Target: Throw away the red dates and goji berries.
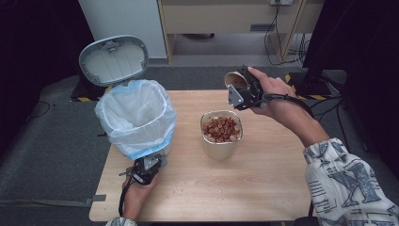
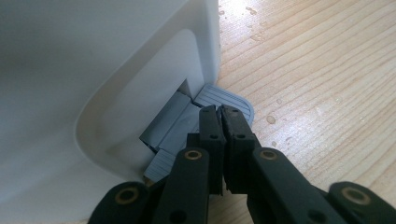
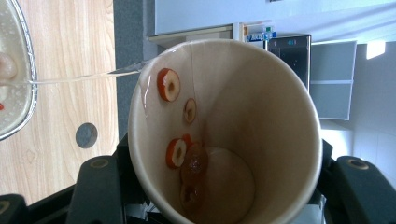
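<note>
In the high view, the left claw (image 1: 147, 167) sits low at the foot of the white pedal bin (image 1: 136, 117), which stands on the left part of the wooden counter (image 1: 263, 183); the bin's grey lid (image 1: 113, 60) stands raised and its pale plastic liner (image 1: 117, 123) folds over the rim. Near the middle of the counter stands a metal bowl (image 1: 221, 133) heaped with reddish fruit slices (image 1: 221, 128). Beyond and to the right of it, the right claw (image 1: 242, 92) holds a paper cup (image 1: 235, 79) tipped on its side above the far edge of the counter, well apart from the bin. In the left gripper view, the two jaws are pressed together with nothing between them, their tips resting on the grey foot pedal (image 2: 223, 99) that juts from the recess at the base of the bin's white wall (image 2: 93, 70); droplets dot the wood beside it. In the right gripper view, the jaws are clamped on the paper cup (image 3: 261, 116), one on each side of it, with its mouth facing the camera; a few fruit slices (image 3: 168, 85) cling to its wet inner wall, and the rim of the metal bowl (image 3: 25, 70) shows at the left edge.
</note>
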Motion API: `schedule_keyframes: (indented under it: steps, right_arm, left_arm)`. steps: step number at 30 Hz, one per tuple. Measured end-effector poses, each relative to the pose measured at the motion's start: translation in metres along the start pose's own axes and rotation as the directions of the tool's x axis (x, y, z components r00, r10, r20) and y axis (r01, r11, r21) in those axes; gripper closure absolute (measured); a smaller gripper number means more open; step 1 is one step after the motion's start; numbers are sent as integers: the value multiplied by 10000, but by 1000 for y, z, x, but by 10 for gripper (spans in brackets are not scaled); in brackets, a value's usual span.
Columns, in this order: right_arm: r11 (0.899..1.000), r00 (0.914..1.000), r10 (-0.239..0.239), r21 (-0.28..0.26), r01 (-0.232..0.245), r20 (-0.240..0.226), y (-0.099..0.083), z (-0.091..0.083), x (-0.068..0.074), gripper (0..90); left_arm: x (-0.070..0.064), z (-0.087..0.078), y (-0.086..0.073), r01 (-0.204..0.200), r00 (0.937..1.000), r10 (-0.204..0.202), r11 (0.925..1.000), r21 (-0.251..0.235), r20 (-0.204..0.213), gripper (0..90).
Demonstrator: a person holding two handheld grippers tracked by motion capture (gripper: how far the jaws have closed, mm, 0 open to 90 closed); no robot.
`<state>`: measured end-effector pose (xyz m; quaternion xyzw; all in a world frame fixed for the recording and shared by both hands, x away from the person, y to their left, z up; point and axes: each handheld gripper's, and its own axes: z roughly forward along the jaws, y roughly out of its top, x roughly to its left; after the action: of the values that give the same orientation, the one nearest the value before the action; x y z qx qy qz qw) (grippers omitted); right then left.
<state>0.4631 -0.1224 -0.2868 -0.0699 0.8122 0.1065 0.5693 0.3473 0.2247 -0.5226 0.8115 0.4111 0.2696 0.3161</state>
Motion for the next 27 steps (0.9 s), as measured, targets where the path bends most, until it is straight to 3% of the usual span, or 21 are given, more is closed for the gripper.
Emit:
schedule_keyframes:
  steps: [17,23,27]
  right_arm:
    - [9979,9978,-642,74,641,193,8,-3,-2,381]
    - [9988,9988,-440,229,435,212,3,-2,-7,381]
    - [9965,9963,-820,162,816,253,9,-4,-3,380]
  left_arm:
    - [0,0,0,-4,10000,4,10000,-4,7,869]
    - [0,0,0,4,10000,-4,10000,4,24,869]
    - [0,0,0,-5,10000,5,10000,0,20,869]
